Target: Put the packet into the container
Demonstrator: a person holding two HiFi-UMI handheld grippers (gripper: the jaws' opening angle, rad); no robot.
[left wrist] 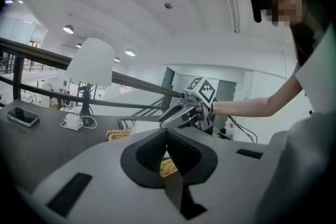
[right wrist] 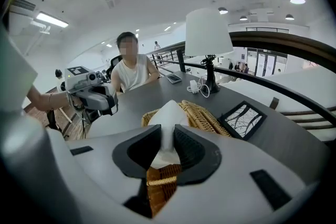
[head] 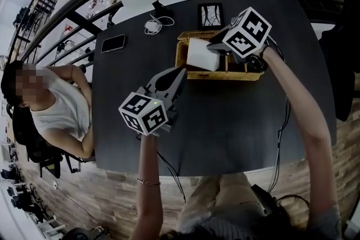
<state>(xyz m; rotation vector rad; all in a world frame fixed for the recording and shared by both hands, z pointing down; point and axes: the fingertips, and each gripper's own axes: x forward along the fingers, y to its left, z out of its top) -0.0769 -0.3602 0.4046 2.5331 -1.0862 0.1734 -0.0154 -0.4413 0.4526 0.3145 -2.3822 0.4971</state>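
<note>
Packet [head: 201, 55] clamped in right gripper [head: 212, 48], tilted over wicker container [head: 225, 76], lower edge seemingly inside; release not yet done; left gripper [head: 181, 72] closed, empty, idle nearby.

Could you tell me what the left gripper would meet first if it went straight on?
The left gripper would probably meet the tan woven wicker basket's near wall first; its height is unclear.

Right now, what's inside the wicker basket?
A white packet, pinched by the right gripper, hangs over the basket. Packet and gripper cover most of its bottom.
</note>
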